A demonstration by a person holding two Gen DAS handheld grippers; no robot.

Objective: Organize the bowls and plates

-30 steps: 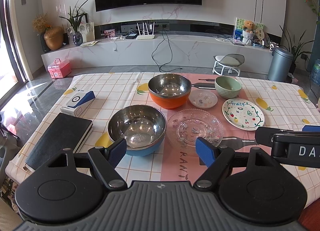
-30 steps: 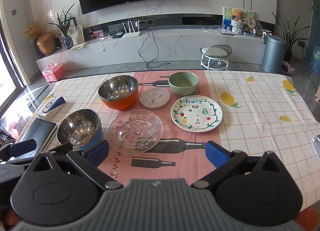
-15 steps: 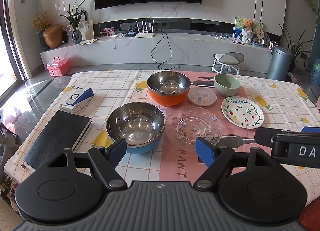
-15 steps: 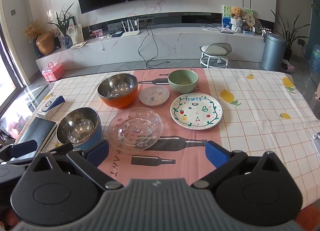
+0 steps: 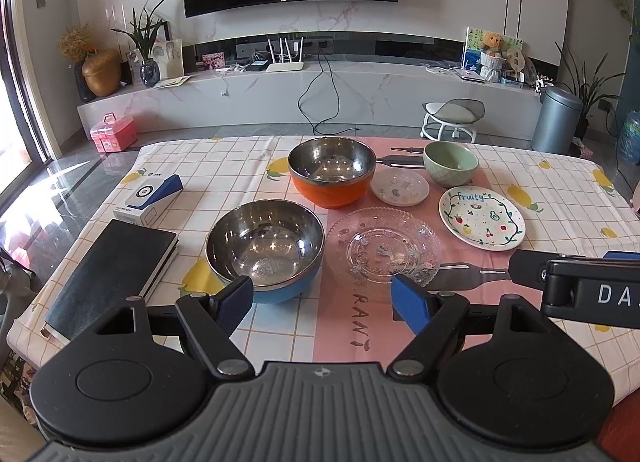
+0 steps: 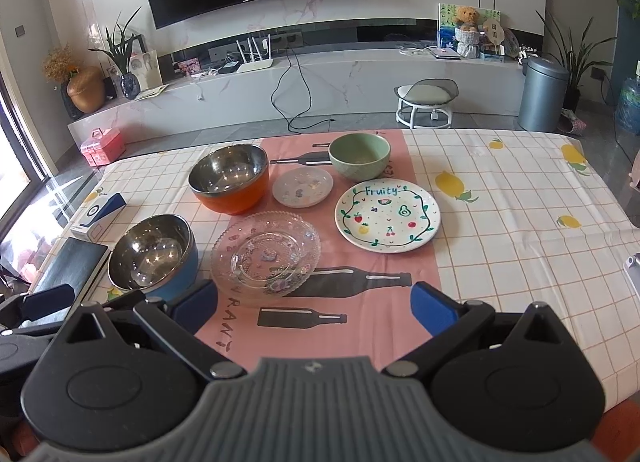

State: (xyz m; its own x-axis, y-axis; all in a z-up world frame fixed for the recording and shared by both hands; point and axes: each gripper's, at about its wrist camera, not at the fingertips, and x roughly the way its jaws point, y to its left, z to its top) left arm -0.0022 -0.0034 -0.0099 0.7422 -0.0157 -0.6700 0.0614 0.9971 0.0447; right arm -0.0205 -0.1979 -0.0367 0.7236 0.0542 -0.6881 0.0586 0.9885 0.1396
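Five dishes and one more sit on the tablecloth: a steel bowl with a blue outside (image 5: 265,249) (image 6: 152,257), a steel bowl with an orange outside (image 5: 332,176) (image 6: 229,178), a clear glass plate (image 5: 382,250) (image 6: 266,257), a small clear saucer (image 5: 399,186) (image 6: 303,186), a green bowl (image 5: 451,163) (image 6: 359,155) and a white "Fruity" plate (image 5: 481,217) (image 6: 387,215). My left gripper (image 5: 323,302) hangs open in front of the blue bowl and the glass plate. My right gripper (image 6: 314,305) is open near the glass plate's front edge, holding nothing.
A black notebook (image 5: 112,268) and a white-and-blue box (image 5: 149,197) lie at the table's left side. The checked cloth to the right of the "Fruity" plate (image 6: 520,230) is bare. The near table edge runs just below both grippers.
Both grippers have lifted and drawn back slightly, so the dishes sit a little lower and smaller in view. Nothing on the table has moved.
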